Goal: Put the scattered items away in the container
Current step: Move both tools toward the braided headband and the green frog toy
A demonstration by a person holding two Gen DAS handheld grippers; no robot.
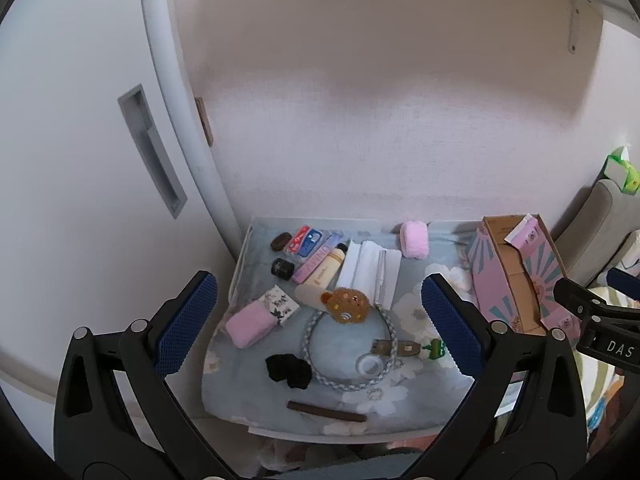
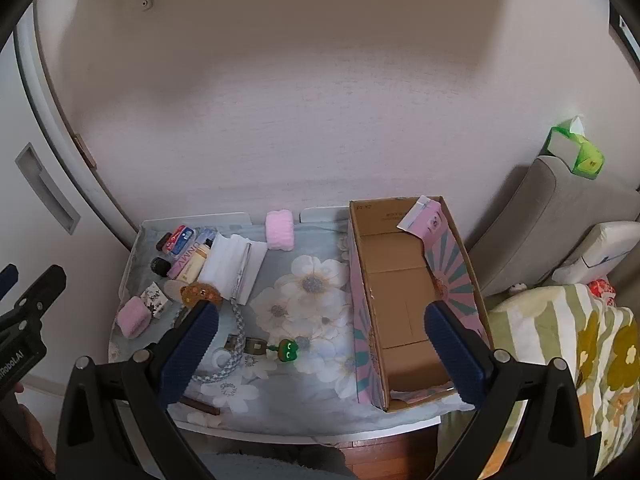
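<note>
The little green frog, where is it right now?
The green frog lies on the flowery cloth near the table's front, just left of the cardboard box in the right wrist view, beside the braided cord and its metal clip.

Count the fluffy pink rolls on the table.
2. One pink roll lies at the back edge by the wall, left of the cardboard box. The other pink roll lies front left, against a small patterned box. None seen elsewhere.
</note>
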